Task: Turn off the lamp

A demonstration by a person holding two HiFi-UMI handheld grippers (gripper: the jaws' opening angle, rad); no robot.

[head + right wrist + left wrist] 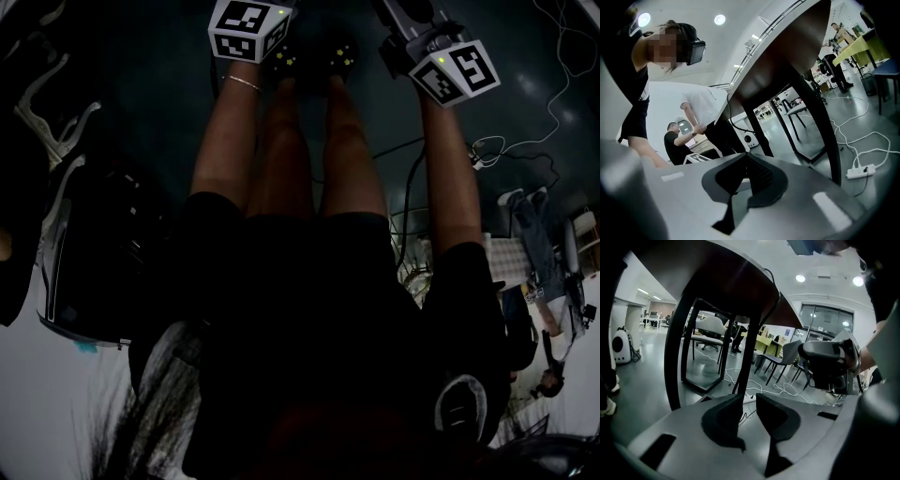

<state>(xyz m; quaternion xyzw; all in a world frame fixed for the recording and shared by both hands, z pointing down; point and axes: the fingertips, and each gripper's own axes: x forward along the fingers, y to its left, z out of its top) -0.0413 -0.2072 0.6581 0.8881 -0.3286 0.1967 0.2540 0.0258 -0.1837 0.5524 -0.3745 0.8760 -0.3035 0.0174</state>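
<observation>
Here, the person stands with both arms hanging straight down, and the head view looks down past the bare legs [309,150] to the dark floor [141,94]. The left marker cube [248,28] and the right marker cube [459,73] sit at the top of that view, either side of the shoes [314,58].

The left tongs [749,404] stand a little apart, a narrow gap between the two dark pads, with nothing in it but floor and a white cable [787,390] beyond. The left gripper view looks low under a dark desk [740,287], past its black leg [675,357], toward chairs [710,329]. The other gripper [829,364] shows at the right of that view.

The right tongs [746,173] are closed, their pads meeting and holding nothing. The right gripper view also looks up from under the same kind of desk [787,51]. A white power strip [860,172] lies on the floor at the right, and a person in a white shirt [701,105] stands behind.

The lamp shows in none of the three views, so its place relative to either tongs cannot be told.
</observation>
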